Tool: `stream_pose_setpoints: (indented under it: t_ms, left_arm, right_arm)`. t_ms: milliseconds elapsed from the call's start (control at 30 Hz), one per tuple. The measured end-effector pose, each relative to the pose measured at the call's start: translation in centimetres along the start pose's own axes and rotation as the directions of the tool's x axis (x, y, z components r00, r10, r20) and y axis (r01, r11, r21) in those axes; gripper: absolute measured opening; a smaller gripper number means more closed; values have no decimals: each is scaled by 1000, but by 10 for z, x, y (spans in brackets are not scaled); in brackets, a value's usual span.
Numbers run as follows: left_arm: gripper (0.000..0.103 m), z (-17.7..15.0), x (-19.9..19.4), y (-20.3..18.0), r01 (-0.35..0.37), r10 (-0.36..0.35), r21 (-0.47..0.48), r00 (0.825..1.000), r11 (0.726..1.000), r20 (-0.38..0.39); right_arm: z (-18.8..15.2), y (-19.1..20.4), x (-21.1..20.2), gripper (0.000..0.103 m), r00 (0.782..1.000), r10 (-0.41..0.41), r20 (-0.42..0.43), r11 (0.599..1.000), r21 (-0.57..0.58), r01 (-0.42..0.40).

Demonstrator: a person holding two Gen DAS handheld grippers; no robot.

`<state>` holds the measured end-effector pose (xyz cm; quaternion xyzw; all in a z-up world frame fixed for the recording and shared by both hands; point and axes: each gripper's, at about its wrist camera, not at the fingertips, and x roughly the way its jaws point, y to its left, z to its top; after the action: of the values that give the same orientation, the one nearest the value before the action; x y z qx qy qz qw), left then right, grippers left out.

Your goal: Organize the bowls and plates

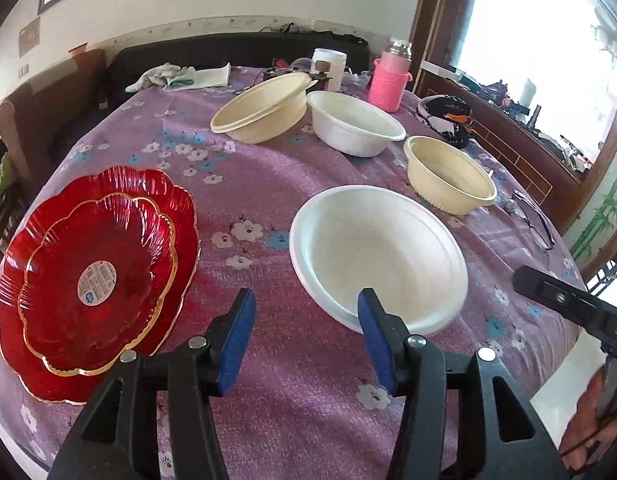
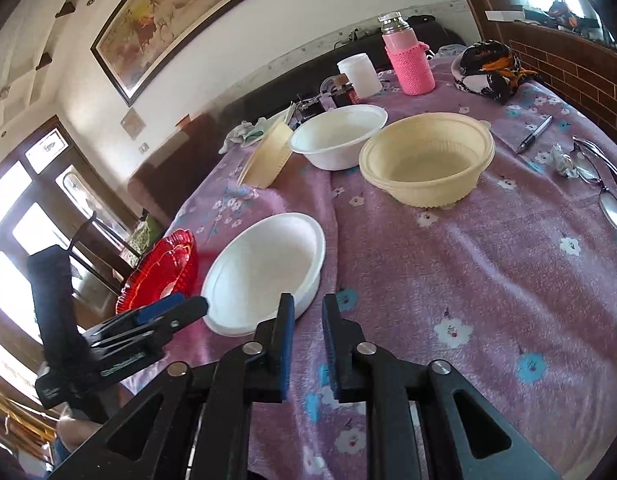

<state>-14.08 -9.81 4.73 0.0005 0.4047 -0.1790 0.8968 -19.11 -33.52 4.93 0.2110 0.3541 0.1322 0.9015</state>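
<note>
Two red scalloped plates (image 1: pixel 96 276) lie stacked at the table's left, the smaller one on top. A white bowl (image 1: pixel 378 256) sits in the near middle, tilted. Behind it stand a cream bowl (image 1: pixel 448 176), a second white bowl (image 1: pixel 354 124) and a cream bowl (image 1: pixel 264 108) leaning on its side. My left gripper (image 1: pixel 306 304) is open and empty, between the plates and the near white bowl; its right finger overlaps that bowl's near rim. In the right wrist view, my right gripper (image 2: pixel 308 308) is open by a narrow gap with nothing in it, just right of the white bowl (image 2: pixel 264 264).
A pink-sleeved bottle (image 1: pixel 388 80), a white cup (image 1: pixel 328 66), a patterned cap (image 1: pixel 446 118) and a cloth (image 1: pixel 176 76) sit at the far side. Glasses (image 2: pixel 600 176) and a pen (image 2: pixel 534 134) lie at the right. The purple flowered tablecloth (image 2: pixel 488 280) is bare at the near right.
</note>
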Motion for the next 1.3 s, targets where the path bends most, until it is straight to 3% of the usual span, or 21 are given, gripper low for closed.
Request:
stream_pose_setpoints:
  t_ms: [133,500,600,700,767,900,1100,1300]
  left_arm:
    - [52,0,3,4,-2,2,7,1000,1000,3]
    - [52,10,21,4,16,-16,28,1000,999,-4]
    - [46,12,26,3,10,-10,39,1000,999,0]
    - [30,13,30,-3,2,-3,72,1000,997,14]
    - [22,13,32,-8,-9,7,96,1000,995,25]
    - [20,13,29,-20,-45,35,147,997,988,72]
    - [20,13,24,-18,-37,27,142,997,989,69]
    - [20,15,-6,-8,-38,25,117,994,992,110]
  right_arm:
    - [1,4,-8,33,1000,-16,27,1000,-12,17]
    - [14,2,13,34,999,-33,2,999,-8,33]
    - [16,5,27,34,998,-59,-25,997,-41,58]
    - [14,4,40,34,997,-63,-50,997,-52,60]
    - [13,2,46,30,996,-72,-59,996,-52,69]
    - [13,1,50,13,996,-67,-61,996,-62,63]
    - [15,3,47,13,996,-70,-53,995,-70,67]
    - [21,19,34,13,999,-37,-20,995,-93,35]
